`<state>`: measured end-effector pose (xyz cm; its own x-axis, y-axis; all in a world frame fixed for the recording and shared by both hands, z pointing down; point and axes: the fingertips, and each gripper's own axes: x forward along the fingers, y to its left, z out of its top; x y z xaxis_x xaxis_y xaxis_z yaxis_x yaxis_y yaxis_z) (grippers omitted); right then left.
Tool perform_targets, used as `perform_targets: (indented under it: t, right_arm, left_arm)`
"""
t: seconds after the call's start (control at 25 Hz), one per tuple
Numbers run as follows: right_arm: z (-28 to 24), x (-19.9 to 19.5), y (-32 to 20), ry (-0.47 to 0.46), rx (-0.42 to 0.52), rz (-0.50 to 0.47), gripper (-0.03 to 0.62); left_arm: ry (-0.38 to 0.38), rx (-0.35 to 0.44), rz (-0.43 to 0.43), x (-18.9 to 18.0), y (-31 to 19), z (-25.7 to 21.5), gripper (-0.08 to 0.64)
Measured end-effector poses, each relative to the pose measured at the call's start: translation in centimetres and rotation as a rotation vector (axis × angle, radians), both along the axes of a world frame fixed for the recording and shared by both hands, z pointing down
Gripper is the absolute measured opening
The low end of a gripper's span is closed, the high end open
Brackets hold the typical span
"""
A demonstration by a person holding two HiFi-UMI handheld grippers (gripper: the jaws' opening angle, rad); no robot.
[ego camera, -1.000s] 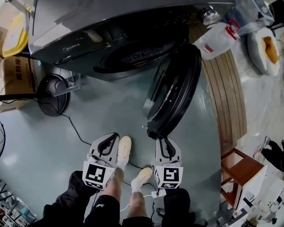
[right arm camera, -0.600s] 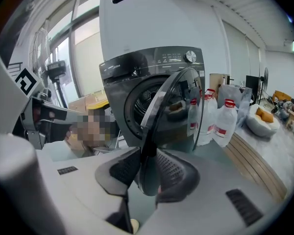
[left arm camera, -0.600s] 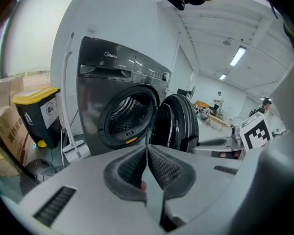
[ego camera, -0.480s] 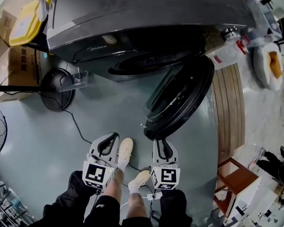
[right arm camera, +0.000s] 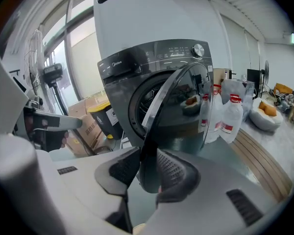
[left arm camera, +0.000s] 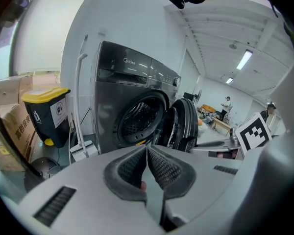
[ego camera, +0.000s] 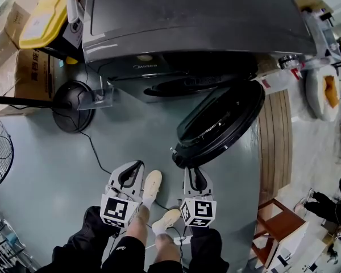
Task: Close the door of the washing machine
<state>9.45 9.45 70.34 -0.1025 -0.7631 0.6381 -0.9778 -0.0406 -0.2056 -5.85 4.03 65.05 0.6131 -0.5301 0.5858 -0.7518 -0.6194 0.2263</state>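
The washing machine [ego camera: 187, 33] stands in front of you on the grey floor [ego camera: 45, 164], its round drum opening facing you; its door [ego camera: 221, 121] is open, hinged on the right of the opening and swung out at a slant, with the free edge pointing at you.

Your right tongs [ego camera: 195, 172] are at that free edge; in the right gripper view the door's dark rim [right arm camera: 149, 146] stands upright between the two pads and fills the gap, so the right tongs are grasping the rim. The glass bowl of the door rises above the pads there, and the machine's control panel with its knob shows behind it.

Your left tongs [ego camera: 132, 170] hang to the left of the right ones, apart from the door and pointing at the machine; in the left gripper view the pads [left arm camera: 159, 165] meet at their tips, so these tongs are clenched with nothing between them.

Your two pale shoes [ego camera: 152, 183] stand on the floor between the two tongs. A yellow-lidded bin [ego camera: 45, 19] and a cardboard box [ego camera: 31, 75] sit to the left of the machine; a round black stand base [ego camera: 74, 110] lies just before them; clear plastic bottles [right arm camera: 230, 114] stand to the machine's right.
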Motion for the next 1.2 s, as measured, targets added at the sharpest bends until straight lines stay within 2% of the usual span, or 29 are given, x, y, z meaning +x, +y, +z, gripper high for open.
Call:
perform_targets:
  t: [0.48, 1.2]
  right_arm:
    - [0.0, -3.6, -3.9, -0.004, -0.017, -0.03, 0.12]
    - [0.0, -6.6, -9.6, -0.017, 0.002, -0.119, 0.112]
  left_arm:
    - [0.013, 0.013, -0.043, -4.2, -2.7, -0.8, 0.031]
    - [-0.001, 0.061, -0.236, -8.1, -5.7, -2.3, 0.031]
